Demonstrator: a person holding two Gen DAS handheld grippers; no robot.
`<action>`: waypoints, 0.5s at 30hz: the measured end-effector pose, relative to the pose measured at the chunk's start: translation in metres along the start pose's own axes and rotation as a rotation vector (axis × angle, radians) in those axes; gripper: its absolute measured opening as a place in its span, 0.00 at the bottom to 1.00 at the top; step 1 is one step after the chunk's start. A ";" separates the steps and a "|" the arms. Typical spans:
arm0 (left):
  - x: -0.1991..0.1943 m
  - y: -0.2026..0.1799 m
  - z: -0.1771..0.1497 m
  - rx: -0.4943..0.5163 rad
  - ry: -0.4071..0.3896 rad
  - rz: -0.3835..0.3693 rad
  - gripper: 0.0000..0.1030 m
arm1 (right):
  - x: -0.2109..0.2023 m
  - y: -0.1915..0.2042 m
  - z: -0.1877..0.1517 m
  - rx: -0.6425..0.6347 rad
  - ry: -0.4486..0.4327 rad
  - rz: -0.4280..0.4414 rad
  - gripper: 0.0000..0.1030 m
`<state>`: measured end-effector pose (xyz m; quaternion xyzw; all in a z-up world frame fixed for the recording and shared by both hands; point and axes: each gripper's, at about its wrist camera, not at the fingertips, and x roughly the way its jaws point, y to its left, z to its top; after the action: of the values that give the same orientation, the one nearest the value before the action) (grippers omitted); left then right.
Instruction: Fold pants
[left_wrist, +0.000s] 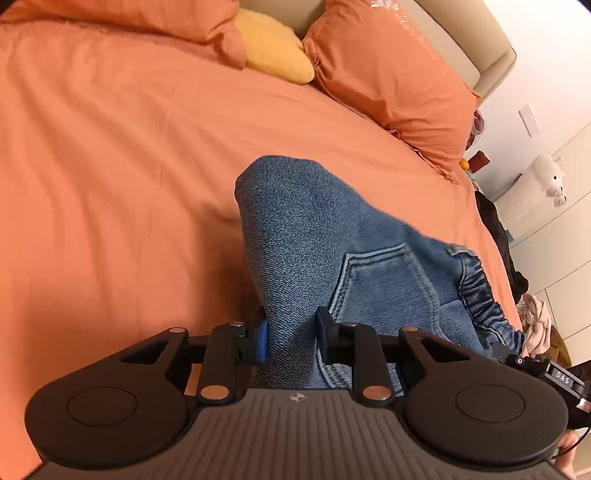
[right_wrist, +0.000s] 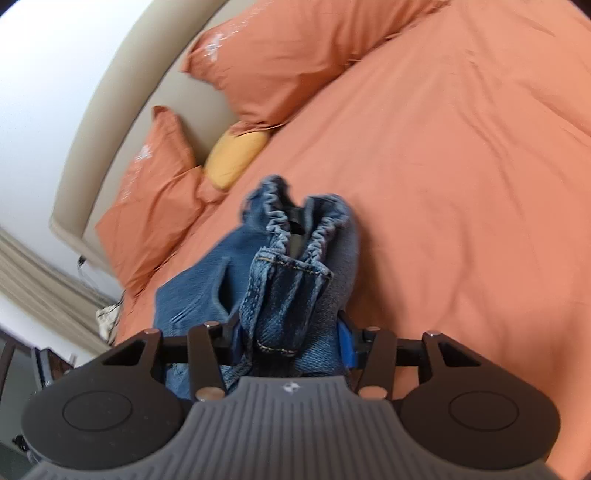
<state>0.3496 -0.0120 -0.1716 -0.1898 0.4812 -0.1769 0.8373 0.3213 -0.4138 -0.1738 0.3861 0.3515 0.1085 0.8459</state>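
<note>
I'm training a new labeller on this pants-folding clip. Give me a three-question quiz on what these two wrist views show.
1. True or false: the left gripper has denim between its fingers.
2. What lies between the two orange pillows? A) a yellow cushion B) a book C) a white towel
3. Fill in: the right gripper pinches the jeans near their elastic ____.

Key: 1 true; 2 A, the yellow cushion; 3 waistband.

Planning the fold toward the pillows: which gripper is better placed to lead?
Probably the right gripper: it pinches the jeans by the bunched waistband end. The left gripper holds a plainer fold.
</note>
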 end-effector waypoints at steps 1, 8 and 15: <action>-0.007 0.000 0.000 0.000 0.004 -0.001 0.26 | -0.003 0.007 -0.001 -0.013 0.006 0.004 0.43; -0.068 0.005 0.002 0.030 0.013 0.010 0.26 | -0.022 0.050 -0.024 -0.030 0.026 0.055 0.43; -0.158 0.038 0.006 0.045 -0.015 0.077 0.26 | -0.009 0.123 -0.064 -0.054 0.062 0.151 0.43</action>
<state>0.2840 0.0977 -0.0703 -0.1534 0.4776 -0.1538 0.8513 0.2826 -0.2977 -0.1088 0.3851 0.3442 0.1933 0.8342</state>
